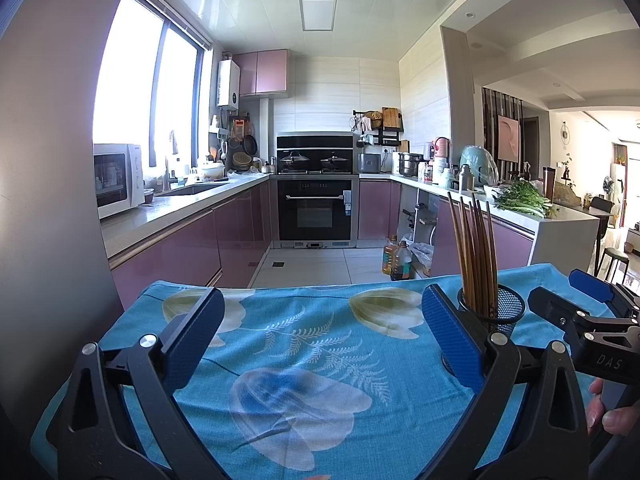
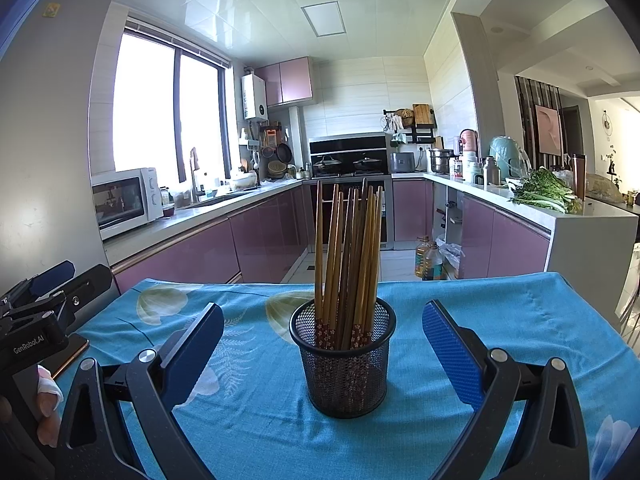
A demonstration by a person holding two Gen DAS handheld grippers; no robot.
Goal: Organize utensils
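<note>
In the right wrist view, the right gripper (image 2: 323, 354) is held with its jaws spread wide and nothing between the pads. Directly ahead at twelve o'clock, roughly level with the fingertips and touching neither, the black mesh holder (image 2: 343, 364) is seen standing on the blue floral cloth (image 2: 520, 320). A bundle of chopsticks (image 2: 347, 256) is held upright in it, long axis vertical, tips fanning slightly. No loose utensil can be made out on the cloth, though its near edge is hidden by the gripper frames.

The left gripper (image 1: 322, 336) is likewise spread and empty over bare cloth; from it the holder lies at about two o'clock, beyond the right-side finger. The right gripper is judged nearer and better aligned. Beyond, at twelve o'clock, kitchen counters and an oven (image 1: 316, 208) are seen.
</note>
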